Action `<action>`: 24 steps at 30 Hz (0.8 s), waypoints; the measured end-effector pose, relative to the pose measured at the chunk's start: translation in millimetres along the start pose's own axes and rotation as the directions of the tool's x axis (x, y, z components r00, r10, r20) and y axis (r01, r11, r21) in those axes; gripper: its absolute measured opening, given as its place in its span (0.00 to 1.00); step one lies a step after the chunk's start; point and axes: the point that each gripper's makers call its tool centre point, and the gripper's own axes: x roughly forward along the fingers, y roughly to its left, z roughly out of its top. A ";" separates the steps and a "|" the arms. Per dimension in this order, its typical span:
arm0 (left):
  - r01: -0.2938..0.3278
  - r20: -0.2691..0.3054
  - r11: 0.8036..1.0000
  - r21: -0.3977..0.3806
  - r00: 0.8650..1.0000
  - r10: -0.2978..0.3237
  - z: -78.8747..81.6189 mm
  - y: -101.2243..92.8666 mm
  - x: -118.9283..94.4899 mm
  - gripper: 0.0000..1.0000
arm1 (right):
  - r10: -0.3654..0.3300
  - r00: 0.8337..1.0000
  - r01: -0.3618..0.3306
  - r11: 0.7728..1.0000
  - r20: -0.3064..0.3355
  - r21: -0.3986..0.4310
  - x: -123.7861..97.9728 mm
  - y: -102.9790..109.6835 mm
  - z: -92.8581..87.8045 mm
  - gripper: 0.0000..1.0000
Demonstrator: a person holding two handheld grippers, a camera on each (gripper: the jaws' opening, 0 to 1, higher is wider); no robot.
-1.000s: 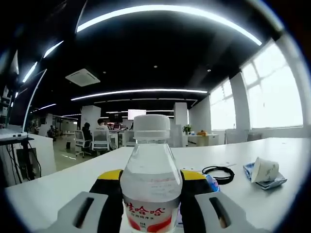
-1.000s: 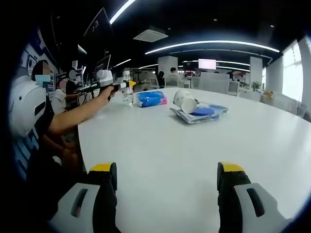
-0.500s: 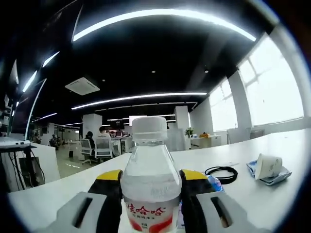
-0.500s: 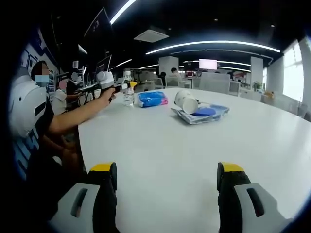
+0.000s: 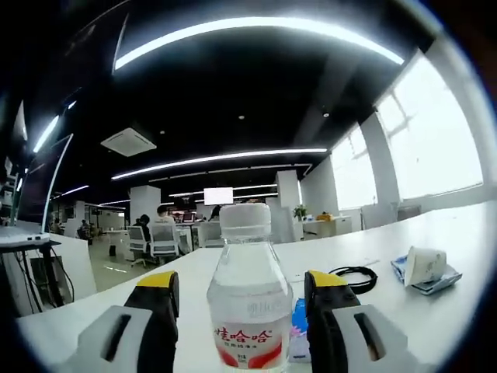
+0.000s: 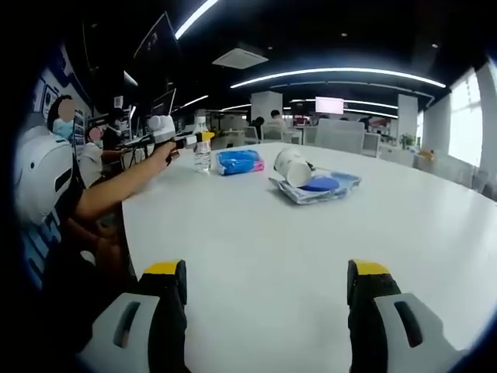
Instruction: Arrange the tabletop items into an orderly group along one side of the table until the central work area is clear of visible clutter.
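My left tongs (image 5: 242,326) are spread either side of the clear plastic water bottle w/ white cap (image 5: 248,299), standing at the white worktop (image 6: 326,249) edge beside the blue packet (image 6: 238,161). Right tongs (image 6: 264,311) spread, empty. Tipped white paper cup on blue wrapper (image 6: 299,167) and black cable loop (image 5: 351,277) left to group, I reckon.

Clear plastic water bottle (image 5: 249,299) with red-and-white label cut off at bottom edge of left gripper view, hiding most of blue packet (image 5: 299,334) behind it; label print too small to read; coiled black cable (image 5: 351,277) partly behind yellow-tipped jaw.
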 end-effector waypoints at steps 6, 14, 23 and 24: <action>0.051 -0.010 0.998 -0.027 0.999 -0.051 5.7 -6.2 -7.8 0.82 | -0.007 1.000 0.007 1.000 0.001 -0.009 1.0 -1.8 4.4 0.82; 0.123 -0.045 0.992 0.013 0.991 -0.123 6.7 -19.6 -24.3 1.00 | -0.028 1.000 0.027 0.999 -0.001 -0.027 1.5 -4.2 10.8 0.86; 0.161 -0.028 0.987 0.006 0.987 -0.161 25.9 -23.3 -44.7 1.00 | -0.061 0.998 0.060 0.997 -0.006 -0.043 -2.3 -11.2 16.2 0.87; 0.162 -0.033 0.986 0.033 0.986 -0.161 28.3 -24.0 -47.4 1.00 | -0.065 0.998 0.065 0.997 -0.006 -0.046 -2.7 -12.4 17.6 0.87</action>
